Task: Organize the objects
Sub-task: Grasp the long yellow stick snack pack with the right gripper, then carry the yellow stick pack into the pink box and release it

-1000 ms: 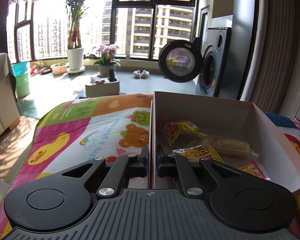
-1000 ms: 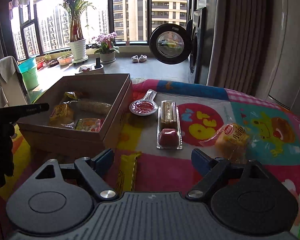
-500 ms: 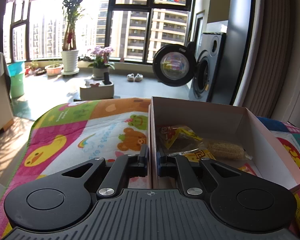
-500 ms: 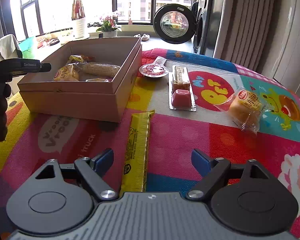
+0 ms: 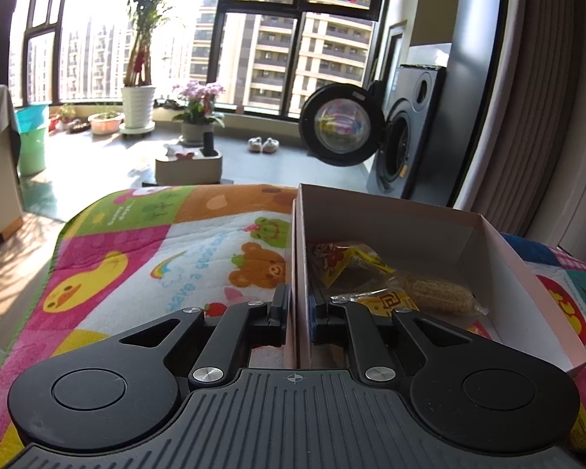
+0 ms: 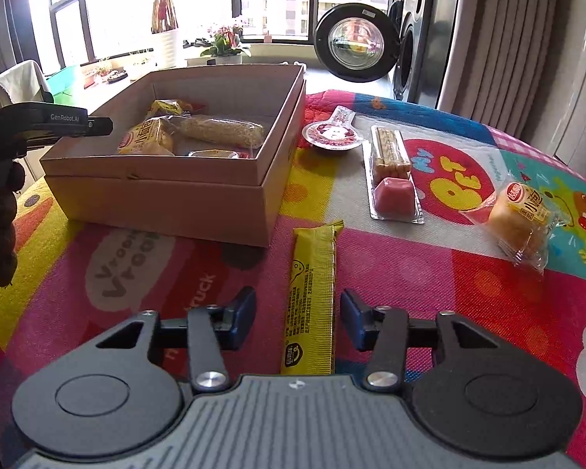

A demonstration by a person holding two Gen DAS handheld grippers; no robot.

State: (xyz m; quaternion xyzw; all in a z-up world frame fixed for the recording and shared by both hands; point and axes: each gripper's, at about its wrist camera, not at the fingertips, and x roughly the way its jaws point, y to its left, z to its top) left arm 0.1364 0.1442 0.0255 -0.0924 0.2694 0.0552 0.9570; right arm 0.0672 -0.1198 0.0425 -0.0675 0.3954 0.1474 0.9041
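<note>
My left gripper (image 5: 297, 308) is shut on the near left wall of the cardboard box (image 5: 527, 285); it shows at the left of the right wrist view as left gripper (image 6: 97, 127) on the box (image 6: 168, 195). Inside lie a packed corn cob (image 6: 222, 131), a small bun pack (image 6: 148, 138) and other snack packets. My right gripper (image 6: 297, 318) is open, its fingers on either side of a long yellow snack bar (image 6: 312, 297) lying on the mat. A wrapped bun (image 6: 521, 215), a biscuit-and-jelly tray (image 6: 392, 174) and a spoon-shaped jelly cup (image 6: 332, 133) lie to the right.
Everything rests on a colourful cartoon play mat (image 6: 429, 265) over a table. Beyond it are a washing machine with its round door open (image 5: 342, 125), plants by the windows (image 5: 136, 58) and a curtain (image 6: 488, 47) on the right.
The right gripper has come down and forward over the yellow bar, and its fingers have narrowed around it. The left gripper keeps its hold on the box wall.
</note>
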